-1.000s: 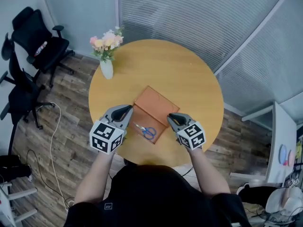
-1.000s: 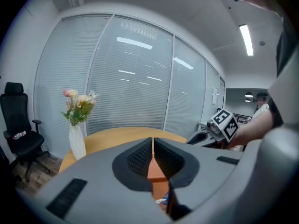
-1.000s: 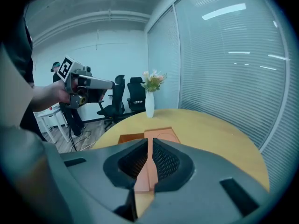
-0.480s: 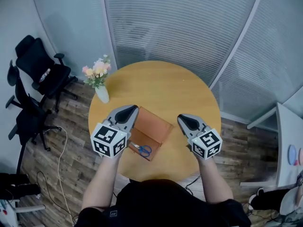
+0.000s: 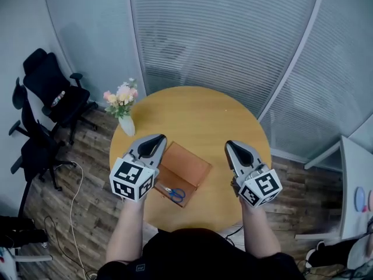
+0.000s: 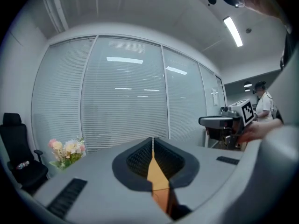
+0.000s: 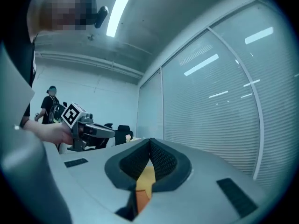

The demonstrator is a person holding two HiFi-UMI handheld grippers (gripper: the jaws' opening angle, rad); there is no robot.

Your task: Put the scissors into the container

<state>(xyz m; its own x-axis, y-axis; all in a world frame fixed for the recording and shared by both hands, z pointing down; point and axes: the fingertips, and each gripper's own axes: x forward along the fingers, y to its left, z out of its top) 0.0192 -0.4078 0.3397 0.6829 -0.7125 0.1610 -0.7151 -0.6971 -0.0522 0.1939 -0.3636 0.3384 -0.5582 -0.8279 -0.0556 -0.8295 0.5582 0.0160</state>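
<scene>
As the person has drawn up and back over the last second, the round light-wood desk (image 5: 198,109) looks smaller and farther below in the head view than it did. The flat rectangular brown container (image 5: 187,163), which sits toward the desk's near edge, has not shifted on it. The left claw (image 5: 152,141) and the right claw (image 5: 232,147) were low and close on either side of the container a second ago. They now hang higher and wider apart, left and right of it and well clear of it. Each gripper view looks level across the room at the blinds instead of down at the work. In both, the ribbed pads meet at their tips with nothing between them, so both claws are closed and empty. A white vase of pink and yellow flowers (image 5: 123,107) stands beyond the container to its left, untouched. The blue-handled scissors (image 5: 175,193) lie flat at the container's nearest corner, within its outline as far as the head view shows. Whether they rest inside it or only on top is too small to tell. This retreat reads as the hands leaving the job, so the placing is likely finished rather than about to begin.
</scene>
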